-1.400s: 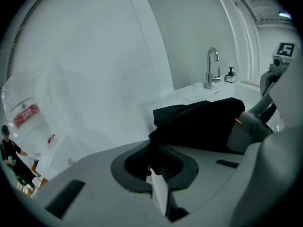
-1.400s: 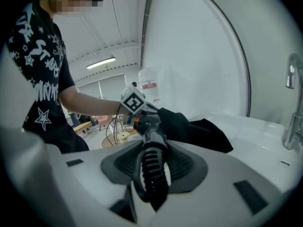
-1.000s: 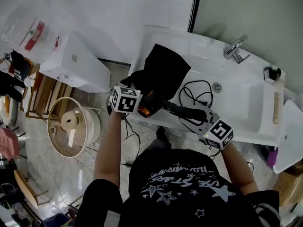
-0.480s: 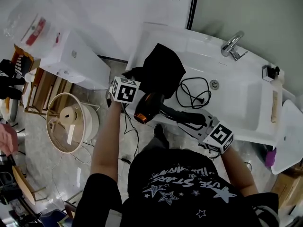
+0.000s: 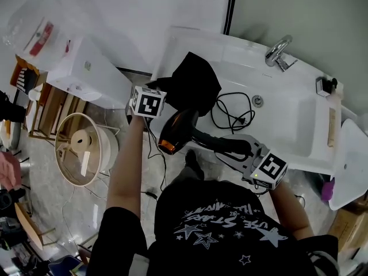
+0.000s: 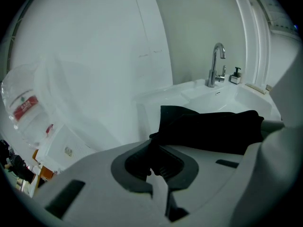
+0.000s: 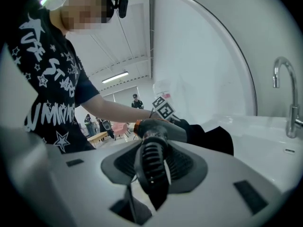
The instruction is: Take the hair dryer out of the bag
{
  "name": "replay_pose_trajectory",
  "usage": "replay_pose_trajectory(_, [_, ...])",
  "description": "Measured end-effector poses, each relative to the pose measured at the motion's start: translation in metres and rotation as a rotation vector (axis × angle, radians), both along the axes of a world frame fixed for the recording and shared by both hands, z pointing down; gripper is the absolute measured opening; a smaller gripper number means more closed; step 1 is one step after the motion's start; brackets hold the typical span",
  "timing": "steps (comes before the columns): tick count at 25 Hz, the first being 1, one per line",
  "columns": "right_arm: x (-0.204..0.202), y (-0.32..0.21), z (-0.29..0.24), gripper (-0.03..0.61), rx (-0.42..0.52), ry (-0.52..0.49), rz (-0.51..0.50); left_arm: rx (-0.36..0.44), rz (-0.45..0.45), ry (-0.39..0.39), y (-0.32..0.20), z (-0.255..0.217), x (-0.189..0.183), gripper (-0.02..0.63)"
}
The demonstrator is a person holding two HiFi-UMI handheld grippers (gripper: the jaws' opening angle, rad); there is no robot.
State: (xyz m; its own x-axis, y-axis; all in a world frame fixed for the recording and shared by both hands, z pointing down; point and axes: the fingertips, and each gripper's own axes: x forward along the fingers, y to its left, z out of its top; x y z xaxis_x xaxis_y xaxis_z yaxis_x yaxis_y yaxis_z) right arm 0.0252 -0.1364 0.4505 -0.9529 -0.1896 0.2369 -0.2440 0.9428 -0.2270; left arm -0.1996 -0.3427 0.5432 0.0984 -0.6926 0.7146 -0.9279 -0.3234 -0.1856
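Over the washbasin's [image 5: 287, 114] front-left rim, the right tongs [image 7: 151, 167] pinch the hair dryer [image 5: 178, 132] by its handle. It looks clear of the black bag [image 5: 192, 85], whose edge the left tongs [image 6: 155, 167] clamp. Next: carry it away, minding the cord [image 5: 233, 111].

A white basin [image 5: 299, 117] with a chrome tap [image 5: 277, 53] stands against a wall [image 5: 144, 16] that is white on one side and grey-green on the other. To its left, a white cabinet [image 5: 86, 73], a wooden rack [image 5: 43, 114] and a round cream frame [image 5: 86, 148] stand on the marbled grey floor [image 5: 75, 211].
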Motion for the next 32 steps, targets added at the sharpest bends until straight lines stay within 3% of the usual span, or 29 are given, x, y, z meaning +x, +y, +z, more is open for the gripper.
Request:
replay_pose_trajectory(8, [-0.003,0.016,-0.018,0.152,-0.02,-0.036,-0.034,0.001,0.004,0.001,-0.003,-0.002,0.003,0.021])
replay_pose_trajectory(15, [-0.001,0.034,-0.025,0.152,-0.057,-0.063,-0.063,-0.023,0.08,0.004,0.01,-0.001,0.024,0.021])
replay_pose_trajectory(18, [0.001,0.04,-0.028,0.151,-0.029,-0.093,-0.075,-0.039,0.08,0.009,0.016,0.003,0.027,0.021])
replay_pose_trajectory(32, [0.032,0.064,-0.047,0.151,-0.04,-0.148,-0.021,-0.061,-0.008,-0.032,0.049,0.029,0.013,0.027])
